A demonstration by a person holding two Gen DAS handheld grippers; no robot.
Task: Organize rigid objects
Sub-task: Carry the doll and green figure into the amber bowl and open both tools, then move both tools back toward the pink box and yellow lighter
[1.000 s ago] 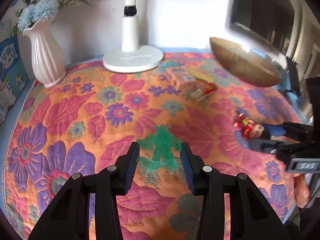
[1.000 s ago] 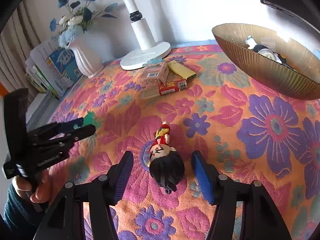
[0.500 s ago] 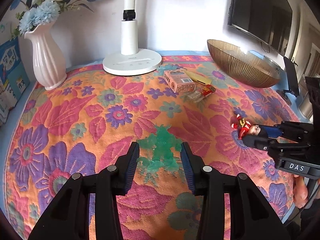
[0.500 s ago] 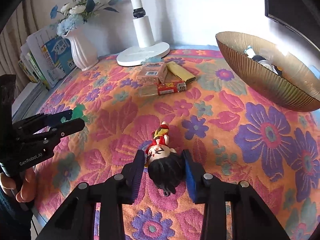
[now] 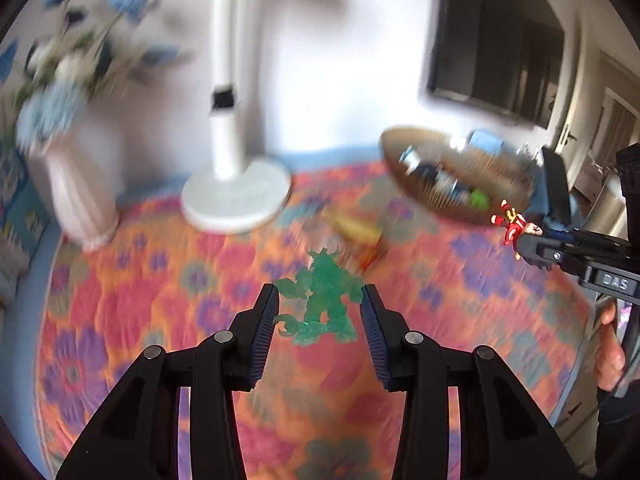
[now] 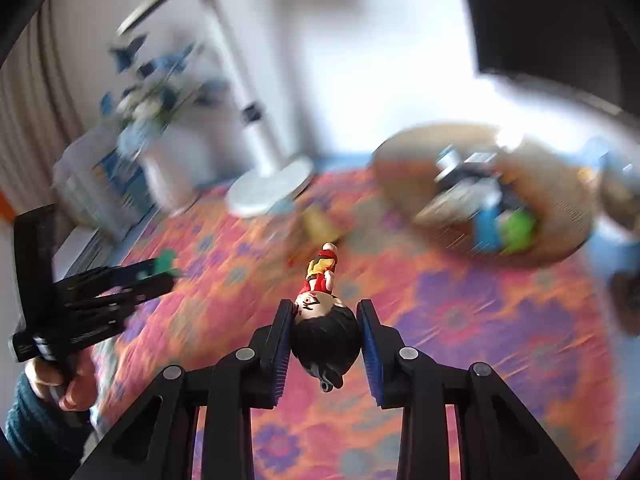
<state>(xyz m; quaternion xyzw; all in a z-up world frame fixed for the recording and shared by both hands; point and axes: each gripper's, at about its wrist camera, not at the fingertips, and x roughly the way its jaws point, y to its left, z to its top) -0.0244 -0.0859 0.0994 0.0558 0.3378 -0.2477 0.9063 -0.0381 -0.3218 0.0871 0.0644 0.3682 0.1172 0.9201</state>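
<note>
My left gripper is shut on a translucent green monster figure and holds it above the floral cloth; it also shows in the right wrist view. My right gripper is shut on the black-haired head of a red-clothed doll, lifted off the cloth; the doll also shows in the left wrist view. A golden ribbed bowl with several small items stands at the back right, also in the left wrist view.
Both views are motion-blurred. A white lamp base and a white vase with blue flowers stand at the back. Small packets lie mid-cloth. Books stand left of the vase.
Both grippers have lifted their figures off the cloth. The right gripper, which closed on the doll's head, has carried it up and toward the bowl. The green figure rose with the left gripper.
</note>
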